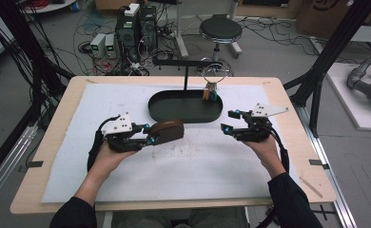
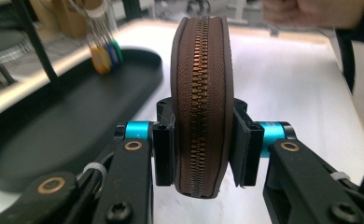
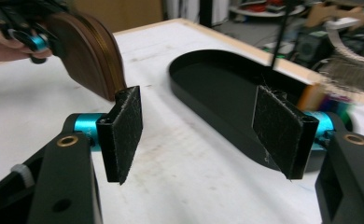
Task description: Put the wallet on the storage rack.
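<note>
While the left gripper [image 2: 201, 147] clamps the brown zipped pouch [image 2: 200, 102] above the table and the right gripper [image 3: 201, 133] stands open and empty, the lift seems done, and next comes carrying it to the black tray [image 1: 164, 111].

a light wooden table [image 1: 288, 102] carries a white mat [image 1: 193, 166] over most of its top; a black oval tray [image 1: 164, 107] rests on the mat.

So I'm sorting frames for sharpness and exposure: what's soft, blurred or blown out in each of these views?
High view: evenly lit and fairly sharp, with the brown zip case dark against the white mat. Left gripper view: the case's zipper is crisp; the keys and the table behind are soft and washed out. Right gripper view: the pads are sharp, while the key ring at upper right smears.
</note>
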`<state>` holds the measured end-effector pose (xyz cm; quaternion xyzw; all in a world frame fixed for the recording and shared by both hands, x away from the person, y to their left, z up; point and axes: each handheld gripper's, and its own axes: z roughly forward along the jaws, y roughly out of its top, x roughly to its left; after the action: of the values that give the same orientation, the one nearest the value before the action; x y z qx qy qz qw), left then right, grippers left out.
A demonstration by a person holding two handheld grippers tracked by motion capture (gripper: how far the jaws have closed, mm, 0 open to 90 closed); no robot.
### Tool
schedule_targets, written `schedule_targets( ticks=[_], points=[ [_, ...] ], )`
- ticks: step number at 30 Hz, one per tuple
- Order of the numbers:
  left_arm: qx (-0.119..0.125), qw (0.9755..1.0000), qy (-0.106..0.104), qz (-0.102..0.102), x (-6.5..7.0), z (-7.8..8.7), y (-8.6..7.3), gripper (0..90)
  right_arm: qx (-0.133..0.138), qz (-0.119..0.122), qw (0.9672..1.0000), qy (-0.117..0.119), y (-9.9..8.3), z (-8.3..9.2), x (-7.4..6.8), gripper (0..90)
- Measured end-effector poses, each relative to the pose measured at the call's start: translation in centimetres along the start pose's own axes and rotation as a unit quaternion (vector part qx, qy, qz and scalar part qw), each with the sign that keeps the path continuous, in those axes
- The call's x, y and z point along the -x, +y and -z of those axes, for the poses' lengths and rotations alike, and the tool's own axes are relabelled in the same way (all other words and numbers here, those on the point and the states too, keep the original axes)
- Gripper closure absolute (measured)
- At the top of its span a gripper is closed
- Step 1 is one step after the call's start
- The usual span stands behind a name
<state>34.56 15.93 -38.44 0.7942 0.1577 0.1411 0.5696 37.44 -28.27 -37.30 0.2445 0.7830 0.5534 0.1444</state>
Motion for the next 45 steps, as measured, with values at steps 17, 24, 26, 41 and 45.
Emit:
schedule_targets(
  ticks=[17, 24, 26, 41, 45],
  points=[
    [-0.004, 0.9986, 0.048, -0.021, -4.8, -4.7, 4.2, 66.9, 0.048, -0.052, 0.9949, -0.072, -1.7, 4.7, 3.1, 34.0],
    [-0.016, 0.9982, 0.048, -0.031, -6.8, -6.7, 4.4, 66.9, 0.049, -0.052, 0.9946, -0.075, -1.8, 4.8, 3.2, 33.8],
    [-0.023, 0.9981, 0.049, -0.029, -7.7, -7.7, 3.9, 66.9, 0.051, -0.052, 0.9944, -0.077, -1.7, 4.8, 3.1, 33.8],
    [-0.090, 0.9907, 0.086, -0.055, -11.0, -12.7, 1.9, 66.8, 0.055, -0.063, 0.9930, -0.083, -2.2, 5.4, 3.8, 33.8],
    [-0.075, 0.9894, 0.106, -0.066, -11.5, -12.9, 2.0, 66.7, 0.053, -0.063, 0.9931, -0.084, -2.3, 5.4, 3.7, 33.8]
  ],
)
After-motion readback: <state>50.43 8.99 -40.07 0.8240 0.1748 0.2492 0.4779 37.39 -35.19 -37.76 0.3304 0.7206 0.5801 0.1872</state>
